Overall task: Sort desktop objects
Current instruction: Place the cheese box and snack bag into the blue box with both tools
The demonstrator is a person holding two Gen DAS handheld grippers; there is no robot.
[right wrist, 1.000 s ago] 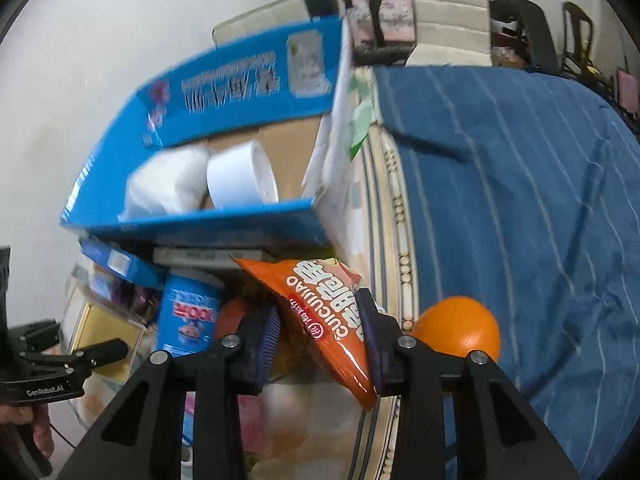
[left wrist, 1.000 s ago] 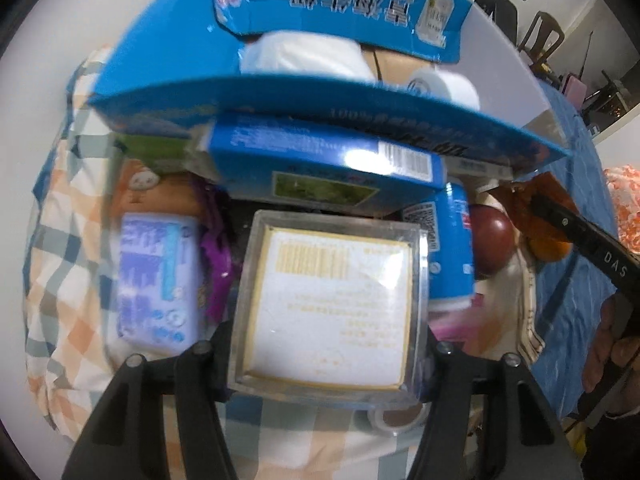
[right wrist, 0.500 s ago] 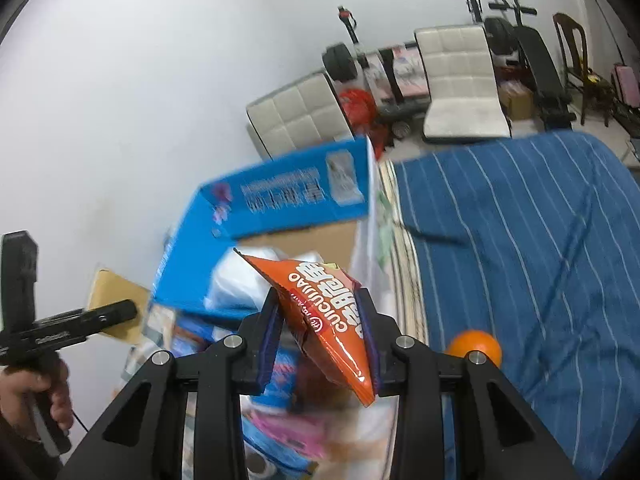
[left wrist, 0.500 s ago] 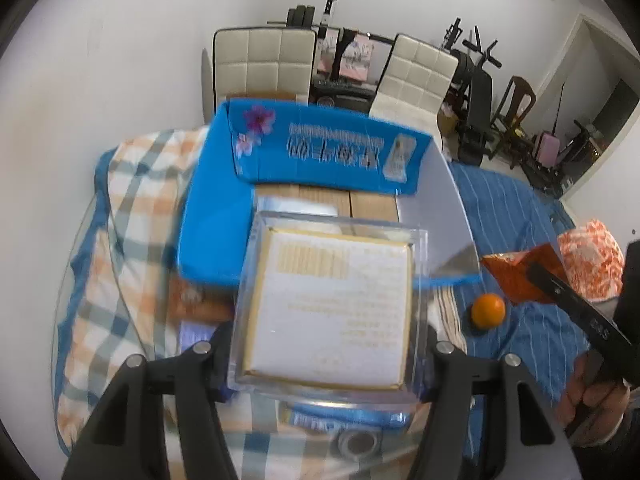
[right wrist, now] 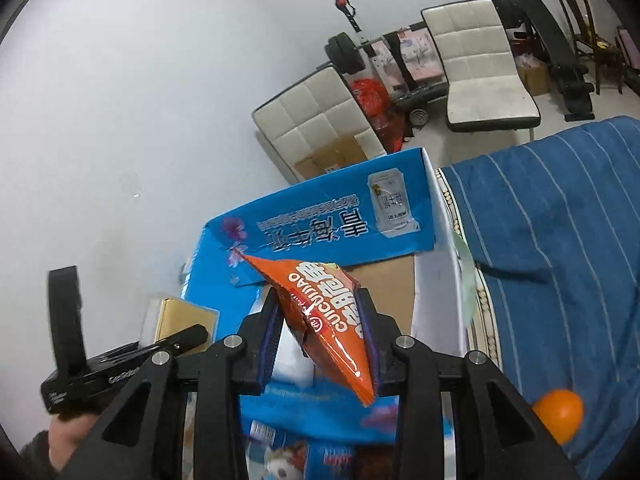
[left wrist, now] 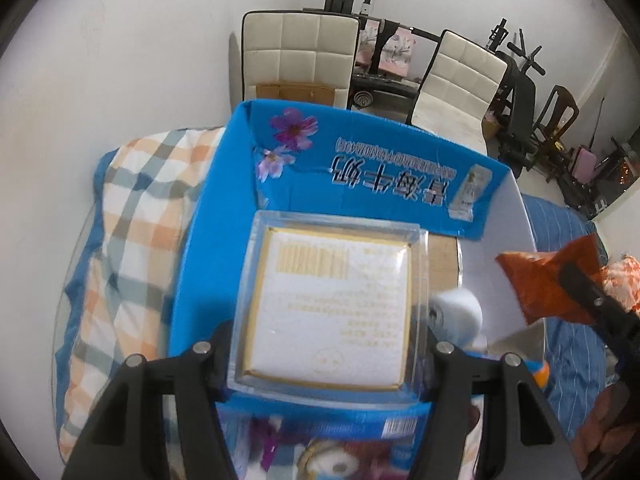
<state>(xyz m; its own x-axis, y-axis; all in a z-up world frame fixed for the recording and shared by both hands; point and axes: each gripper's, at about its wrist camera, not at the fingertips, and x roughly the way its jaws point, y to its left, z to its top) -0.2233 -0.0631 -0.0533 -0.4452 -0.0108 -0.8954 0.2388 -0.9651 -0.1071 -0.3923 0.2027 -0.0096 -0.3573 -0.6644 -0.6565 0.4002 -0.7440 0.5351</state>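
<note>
My left gripper (left wrist: 328, 348) is shut on a clear plastic box with a white and gold label (left wrist: 332, 304), held above the open blue carton (left wrist: 224, 208). My right gripper (right wrist: 320, 340) is shut on an orange snack bag (right wrist: 324, 320), also held over the blue carton (right wrist: 320, 220). In the left wrist view the snack bag (left wrist: 548, 284) shows at the right, over the carton's white flap. A white tape roll (left wrist: 456, 312) lies inside the carton. In the right wrist view the clear box (right wrist: 180, 316) and the left gripper show at the left.
An orange (right wrist: 560, 420) lies on the blue striped cloth (right wrist: 560, 240) at the right. Packets and a blue can (left wrist: 320, 452) lie on the checked cloth (left wrist: 128, 240) in front of the carton. White chairs (left wrist: 300, 52) stand behind, by the wall.
Both grippers have risen from the pile of packets and moved forward over the blue carton, each still holding its object.
</note>
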